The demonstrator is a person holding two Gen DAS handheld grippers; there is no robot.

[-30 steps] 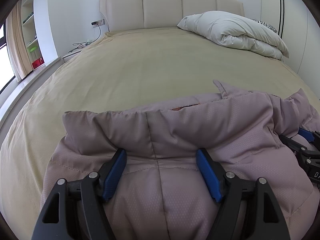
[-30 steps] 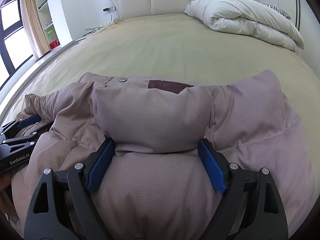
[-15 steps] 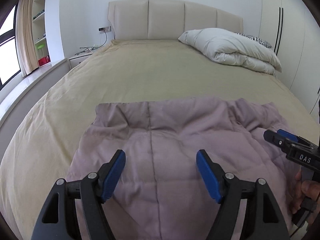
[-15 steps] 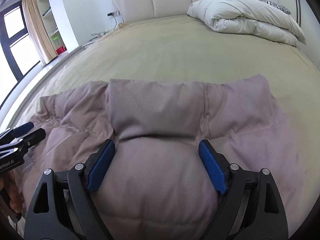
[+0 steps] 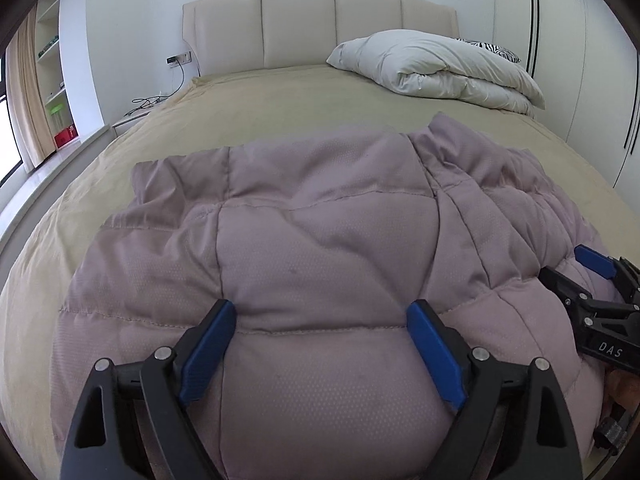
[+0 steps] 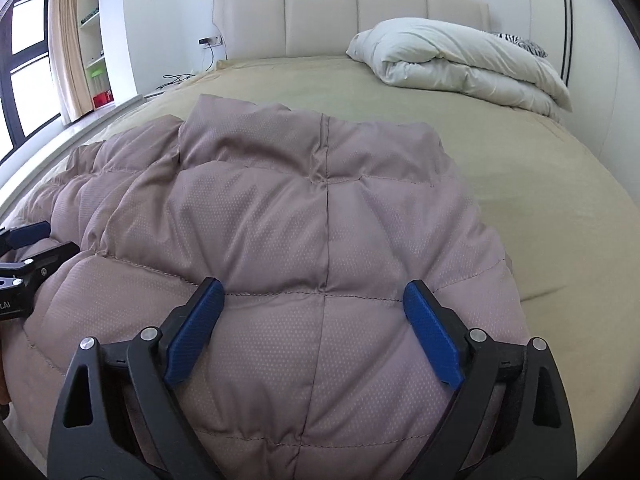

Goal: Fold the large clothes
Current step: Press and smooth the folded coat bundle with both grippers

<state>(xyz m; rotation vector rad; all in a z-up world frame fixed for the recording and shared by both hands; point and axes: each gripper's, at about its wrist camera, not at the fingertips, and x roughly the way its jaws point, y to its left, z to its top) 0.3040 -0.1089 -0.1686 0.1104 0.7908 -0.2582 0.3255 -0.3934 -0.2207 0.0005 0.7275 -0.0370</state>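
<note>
While the tan bed (image 5: 280, 120) carries a folded white duvet (image 5: 436, 68) at its head-end right corner, the mauve padded jacket (image 5: 320, 248) lies bunched along the foot edge. Left gripper (image 5: 322, 344) and right gripper (image 6: 314, 320) both hang over it, jaws spread and opening, padding bulging between them, not pinched.

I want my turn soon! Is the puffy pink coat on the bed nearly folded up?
Not quite. The puffy mauve quilted coat lies spread on the tan bed cover with one layer doubled toward the headboard, so a first fold looks done. The left gripper and right gripper are both opening, jaws wide over the padding, gripping nothing. It is still a wide, lumpy bundle, so more folds probably remain.
</note>
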